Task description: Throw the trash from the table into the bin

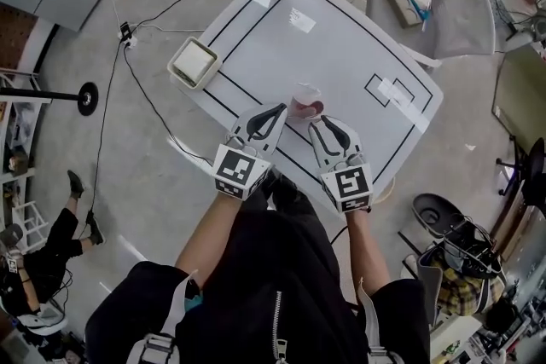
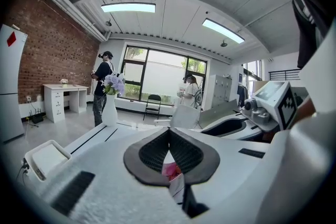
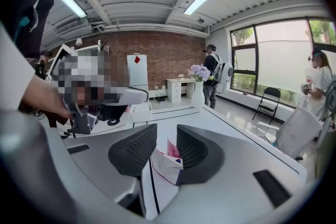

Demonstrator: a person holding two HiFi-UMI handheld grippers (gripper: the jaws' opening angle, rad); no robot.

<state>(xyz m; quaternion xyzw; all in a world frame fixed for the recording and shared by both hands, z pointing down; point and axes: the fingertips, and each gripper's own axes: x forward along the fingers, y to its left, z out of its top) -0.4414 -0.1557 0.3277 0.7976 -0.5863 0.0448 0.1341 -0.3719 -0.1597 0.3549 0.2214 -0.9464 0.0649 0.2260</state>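
Approach to the trash, seen from above and along both claws. The trash [image 1: 305, 101] lies on the counter [image 1: 341, 55] just ahead of the 2 claws, nearer the right one. The right claw [image 3: 167, 128] stands with its jaws apart; the trash sits in the gap between them, low down, and neither pad presses on it. The left claw [image 2: 169, 131] has its jaws together at the tips; the trash shows only through the slit below them, and nothing appears pinched.

Risks, as a judgement: the piece looks light and the counter smooth, so closing pads may push it forward rather than trap it; a grip on 1 loose flap could let it slip free on the way to the bin [image 1: 183, 72], which sits well to the left of the left claw, past the counter's edge; the 2 claws are near each other and could knock together.

Appearance of the trash: a small crumpled white packet with pink patches and a dark edge line; folded, thin and soft-looking.
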